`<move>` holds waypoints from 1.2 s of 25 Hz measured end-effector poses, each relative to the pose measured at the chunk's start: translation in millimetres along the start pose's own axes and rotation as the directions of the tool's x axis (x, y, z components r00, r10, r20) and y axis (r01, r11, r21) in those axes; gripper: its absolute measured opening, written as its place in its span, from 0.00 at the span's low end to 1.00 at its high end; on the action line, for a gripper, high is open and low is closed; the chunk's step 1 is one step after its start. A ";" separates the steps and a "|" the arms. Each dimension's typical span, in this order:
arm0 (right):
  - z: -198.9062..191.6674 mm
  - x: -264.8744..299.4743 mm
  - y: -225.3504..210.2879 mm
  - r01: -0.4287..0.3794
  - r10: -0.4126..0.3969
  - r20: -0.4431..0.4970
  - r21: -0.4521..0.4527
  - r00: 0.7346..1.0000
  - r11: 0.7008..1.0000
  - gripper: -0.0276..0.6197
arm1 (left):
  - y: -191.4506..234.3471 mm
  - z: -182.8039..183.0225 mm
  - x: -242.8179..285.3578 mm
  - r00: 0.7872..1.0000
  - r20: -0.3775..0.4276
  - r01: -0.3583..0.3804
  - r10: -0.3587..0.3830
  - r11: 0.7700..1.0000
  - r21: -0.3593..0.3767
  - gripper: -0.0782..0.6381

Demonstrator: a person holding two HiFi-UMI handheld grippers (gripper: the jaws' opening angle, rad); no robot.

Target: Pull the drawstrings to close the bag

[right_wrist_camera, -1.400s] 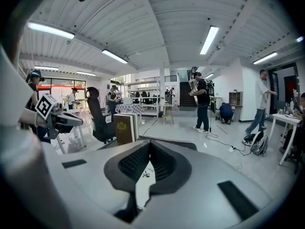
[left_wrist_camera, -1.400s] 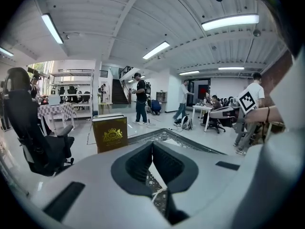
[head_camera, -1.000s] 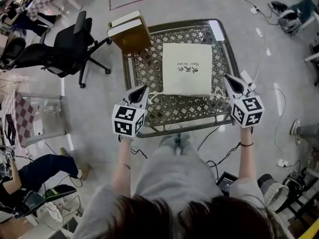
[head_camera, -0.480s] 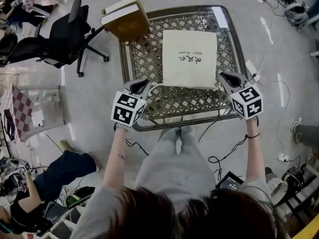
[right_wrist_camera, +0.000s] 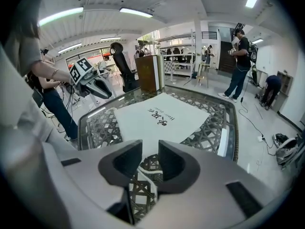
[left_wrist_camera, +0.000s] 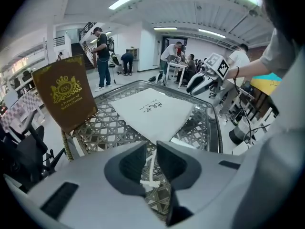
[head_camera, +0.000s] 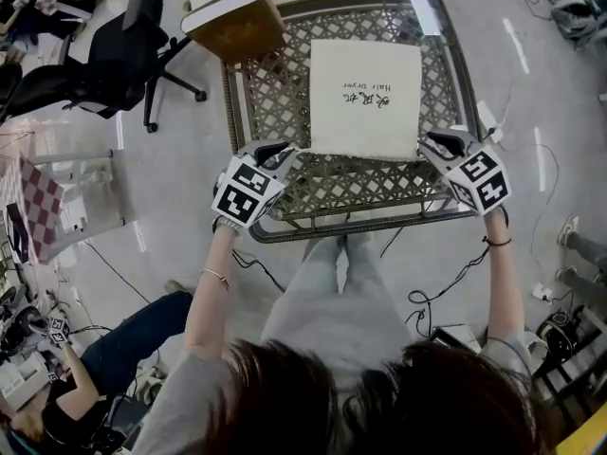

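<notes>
A flat white drawstring bag (head_camera: 365,98) with dark print lies on the lattice glass table (head_camera: 313,230). My left gripper (head_camera: 278,149) is at the bag's near left corner. In the left gripper view the left gripper (left_wrist_camera: 152,146) has its jaws opening, and a white drawstring (left_wrist_camera: 150,171) lies loose in the gap. My right gripper (head_camera: 435,141) is at the near right corner. In the right gripper view the right gripper (right_wrist_camera: 150,144) also has its jaws opening, with the other drawstring (right_wrist_camera: 148,173) on the table between and below them. The bag (right_wrist_camera: 159,118) lies just beyond.
A brown book-like box (head_camera: 232,17) stands at the table's far left corner. An office chair (head_camera: 104,55) is on the floor to the left. Cables (head_camera: 446,292) trail under the table's near right side. Several people stand or sit in the room beyond.
The head view has tipped, so the table and bag now sit higher in the frame. Both grippers stay at the bag's near corners, and the left one has turned a little inward.
</notes>
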State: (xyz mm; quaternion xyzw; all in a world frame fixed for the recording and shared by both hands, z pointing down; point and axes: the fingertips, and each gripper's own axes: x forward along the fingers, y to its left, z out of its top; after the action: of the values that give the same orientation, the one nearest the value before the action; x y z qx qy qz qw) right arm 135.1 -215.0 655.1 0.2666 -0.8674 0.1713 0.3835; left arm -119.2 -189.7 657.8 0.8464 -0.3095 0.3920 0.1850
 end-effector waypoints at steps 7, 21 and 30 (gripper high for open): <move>-15.0 11.5 2.4 -0.075 0.069 -0.082 -0.072 0.994 0.995 0.27 | -0.5 -19.8 24.3 0.993 -0.104 0.056 -0.048 0.995 0.084 0.25; -55.9 25.9 24.2 -0.240 0.145 -0.316 -0.287 0.937 0.927 0.34 | -15.8 -37.1 54.8 0.967 -0.223 0.184 -0.126 0.947 0.262 0.29; -65.1 33.2 25.8 -0.290 0.131 -0.391 -0.381 0.911 0.878 0.34 | -17.8 -40.2 67.0 0.961 -0.246 0.206 -0.128 0.924 0.322 0.30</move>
State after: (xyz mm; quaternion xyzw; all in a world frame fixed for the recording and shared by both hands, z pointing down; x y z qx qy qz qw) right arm 138.4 -172.7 720.0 0.0422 -0.8245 0.0616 0.5610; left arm -95.8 -179.6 733.8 0.8402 -0.1402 0.5142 0.1003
